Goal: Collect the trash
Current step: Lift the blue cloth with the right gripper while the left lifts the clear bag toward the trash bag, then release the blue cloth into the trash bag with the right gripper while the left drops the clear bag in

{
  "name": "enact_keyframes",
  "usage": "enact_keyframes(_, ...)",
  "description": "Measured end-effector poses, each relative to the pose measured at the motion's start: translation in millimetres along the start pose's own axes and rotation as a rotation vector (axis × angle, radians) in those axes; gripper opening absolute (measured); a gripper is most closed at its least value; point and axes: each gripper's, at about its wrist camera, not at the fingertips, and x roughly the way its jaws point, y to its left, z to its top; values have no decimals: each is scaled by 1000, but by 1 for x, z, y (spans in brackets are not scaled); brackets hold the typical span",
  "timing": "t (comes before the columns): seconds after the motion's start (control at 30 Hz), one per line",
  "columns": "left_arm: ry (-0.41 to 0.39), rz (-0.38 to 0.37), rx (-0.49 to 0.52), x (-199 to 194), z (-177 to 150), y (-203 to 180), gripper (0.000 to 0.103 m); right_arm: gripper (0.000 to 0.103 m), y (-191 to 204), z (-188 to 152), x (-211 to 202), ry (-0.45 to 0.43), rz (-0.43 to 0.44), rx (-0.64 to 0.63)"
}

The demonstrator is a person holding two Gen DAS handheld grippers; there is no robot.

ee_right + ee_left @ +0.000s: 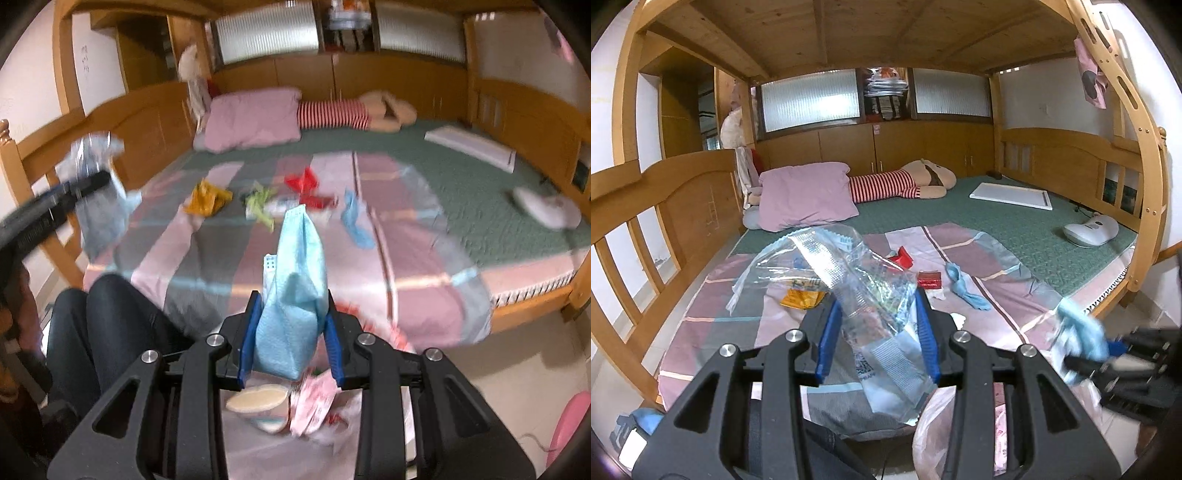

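Note:
My left gripper is shut on a crumpled clear plastic wrapper held above the patchwork quilt. My right gripper is shut on a light blue packet, which stands up between the blue pads. Under it lies a translucent trash bag holding a paper cup and red-and-white wrappers. Loose trash on the quilt: an orange wrapper, a green wrapper, a red wrapper, a red box and a blue rag.
A wooden bunk frame encloses the bed. A pink pillow, a striped stuffed doll, a white board and a white device lie on the green mattress. A person's dark-trousered legs stand by the bed's near edge.

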Motion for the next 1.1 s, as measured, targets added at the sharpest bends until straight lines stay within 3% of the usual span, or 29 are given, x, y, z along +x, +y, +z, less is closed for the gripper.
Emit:
enact_keyframes(0.2,19,-24,12,6,0,-2,39,34,-8,-18,29,140,-5,40)
enact_keyframes(0.27,24,-32,16,7,-1,-3,39,54,-8,-19,31,156,-7,41)
enact_keyframes(0.37,32,-44,21,8,-3,-7,39,67,-9,-15,19,103,-32,43)
enact_keyframes(0.43,41,-56,24,10,-5,-9,39,70,-14,-11,8,58,-32,63)
enact_keyframes(0.63,67,-101,42,15,-13,-22,39,71,-39,2,-24,-75,-45,153)
enact_keyframes(0.73,103,-172,53,22,-19,-31,41,71,-49,5,-32,-113,-51,192)
enact_keyframes(0.83,169,-279,68,34,-29,-44,50,71,-57,6,-35,-126,-57,228)
enact_keyframes(0.9,200,-320,85,38,-36,-53,61,71,-61,6,-36,-131,-58,250)
enact_keyframes(0.97,207,-330,105,38,-39,-61,79,71,-64,6,-35,-131,-58,265)
enact_keyframes(1.1,172,-325,119,32,-39,-66,92,71,-68,6,-33,-131,-52,286)
